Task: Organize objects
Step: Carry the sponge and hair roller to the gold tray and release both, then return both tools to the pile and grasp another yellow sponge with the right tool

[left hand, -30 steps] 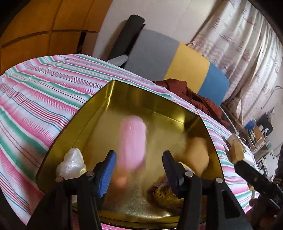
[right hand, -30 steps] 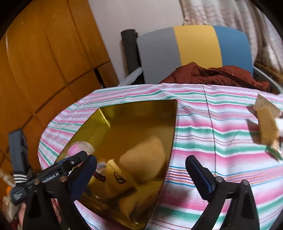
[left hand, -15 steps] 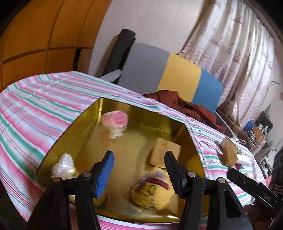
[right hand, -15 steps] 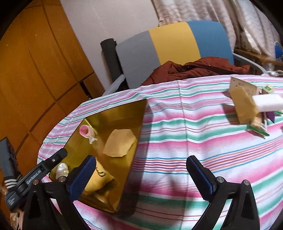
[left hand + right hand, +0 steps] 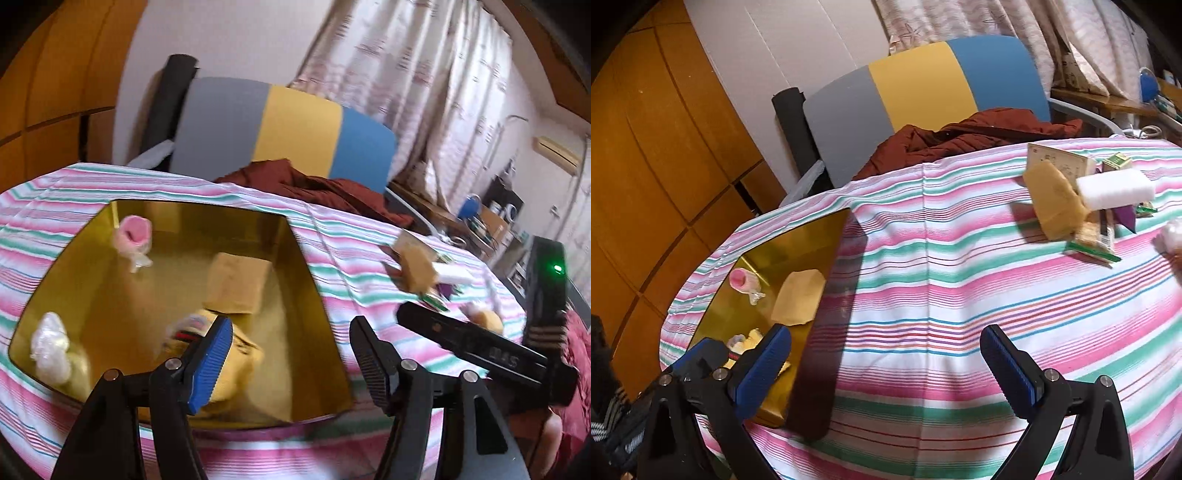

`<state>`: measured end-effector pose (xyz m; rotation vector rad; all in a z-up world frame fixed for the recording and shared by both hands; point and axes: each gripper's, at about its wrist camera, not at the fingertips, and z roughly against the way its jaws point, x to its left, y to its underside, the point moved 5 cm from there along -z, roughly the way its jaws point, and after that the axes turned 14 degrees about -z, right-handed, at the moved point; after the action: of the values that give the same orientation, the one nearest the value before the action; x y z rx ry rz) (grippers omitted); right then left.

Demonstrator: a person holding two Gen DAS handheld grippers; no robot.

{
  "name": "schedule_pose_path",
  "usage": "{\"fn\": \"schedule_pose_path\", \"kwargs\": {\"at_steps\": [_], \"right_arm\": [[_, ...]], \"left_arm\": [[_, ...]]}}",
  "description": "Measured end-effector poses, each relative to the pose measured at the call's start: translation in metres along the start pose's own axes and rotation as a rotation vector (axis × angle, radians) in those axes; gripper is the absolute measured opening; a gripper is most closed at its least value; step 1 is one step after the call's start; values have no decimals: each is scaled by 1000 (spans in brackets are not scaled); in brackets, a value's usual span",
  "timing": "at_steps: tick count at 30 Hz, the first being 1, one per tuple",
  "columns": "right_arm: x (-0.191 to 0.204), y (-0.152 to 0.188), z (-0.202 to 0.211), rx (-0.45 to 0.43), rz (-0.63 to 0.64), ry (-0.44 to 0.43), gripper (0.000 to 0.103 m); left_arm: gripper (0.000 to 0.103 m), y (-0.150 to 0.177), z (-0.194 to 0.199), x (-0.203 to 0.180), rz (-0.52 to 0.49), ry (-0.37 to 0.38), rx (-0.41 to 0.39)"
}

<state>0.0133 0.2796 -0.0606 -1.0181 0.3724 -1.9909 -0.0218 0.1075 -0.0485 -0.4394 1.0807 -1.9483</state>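
Both tools, left tool (image 5: 290,349) and right tool (image 5: 886,363), gape empty. Tan sponge (image 5: 1054,201) sits in the clutter across the striped worktop (image 5: 960,280), well apart from gold tray (image 5: 303,280). Probably light, squashy; pinch its flat sides.

The left gripper (image 5: 291,354) is hovering with its jaws standing wide apart, nothing sitting between the blue-padded fingers (image 5: 210,365). The right gripper (image 5: 886,369) is likewise gaping, its two fingers (image 5: 1010,369) spread far from each other and gripping nothing. Seen from the left wrist, the right gripper's black body is lying just to the right of the left one.
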Motion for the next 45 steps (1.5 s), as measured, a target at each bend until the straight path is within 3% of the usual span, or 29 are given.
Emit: {"fn": "schedule_pose_path", "kwargs": {"at_steps": [11, 20, 31, 36, 40, 42, 43, 45], "right_arm": [[-50, -6, 9, 5, -25, 93, 103], [-122, -33, 27, -47, -89, 224, 103], [-226, -103, 77, -257, -129, 472, 103], [-276, -124, 79, -252, -176, 541, 103], [-290, -125, 69, -220, -161, 519, 102], [-294, -122, 65, -216, -139, 534, 91], [-296, -119, 63, -211, -132, 536, 76], [-300, -112, 59, -208, -135, 508, 70]], "left_arm": [[68, 6, -2, -63, -113, 143, 29], [68, 17, -6, -103, -191, 220, 71], [68, 23, -21, -119, -197, 253, 135], [68, 23, -30, -127, -205, 259, 162], [68, 19, -38, -137, -234, 271, 176], [68, 15, -43, -146, -254, 283, 180], [68, 13, -46, -151, -267, 288, 183], [68, 9, -51, -161, -288, 302, 187]]}}
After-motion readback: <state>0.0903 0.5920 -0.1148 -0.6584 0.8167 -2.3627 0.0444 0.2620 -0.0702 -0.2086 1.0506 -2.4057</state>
